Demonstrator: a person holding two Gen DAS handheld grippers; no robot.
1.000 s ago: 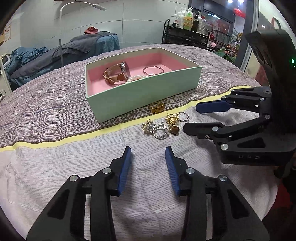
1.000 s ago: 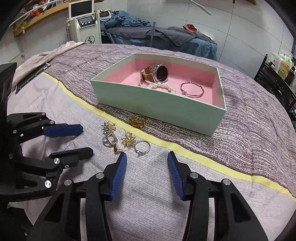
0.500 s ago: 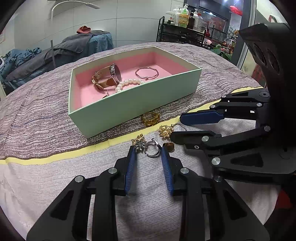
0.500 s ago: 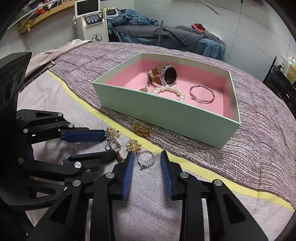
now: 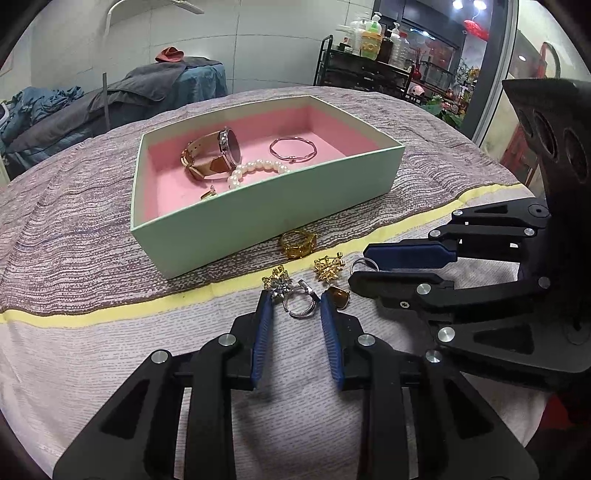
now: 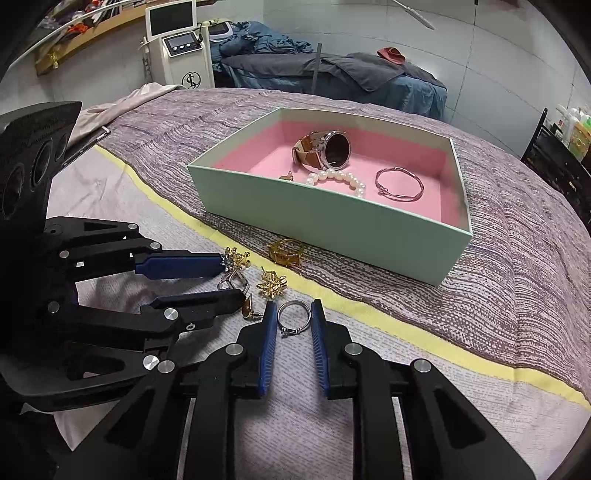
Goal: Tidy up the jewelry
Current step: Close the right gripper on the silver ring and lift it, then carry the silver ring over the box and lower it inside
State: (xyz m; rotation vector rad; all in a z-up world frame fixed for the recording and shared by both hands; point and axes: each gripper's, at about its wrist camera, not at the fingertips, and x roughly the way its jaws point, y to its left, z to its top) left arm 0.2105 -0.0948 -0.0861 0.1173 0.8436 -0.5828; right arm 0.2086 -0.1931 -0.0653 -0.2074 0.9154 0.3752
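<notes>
A white machine [image 6: 177, 48] at the back left has a round logo with letters like "LS". The bottles' [image 5: 373, 35] labels are too small to read.

The left gripper [image 5: 295, 306] is closing around a silver ring with a sparkly flower [image 5: 295, 295]; the ring sits between its blue pads [image 5: 263, 332], which look just short of pressing it. The right gripper [image 6: 294, 315] is closing too, with a plain silver ring [image 6: 293, 315] between its pads, nearly touching. Gold pieces [image 5: 327, 267] lie close by on the striped cloth [image 5: 92, 236]. Behind them, the green box [image 5: 258, 206] holds a watch [image 5: 214, 157], pearls [image 5: 255, 170] and a bangle [image 5: 292, 149].
</notes>
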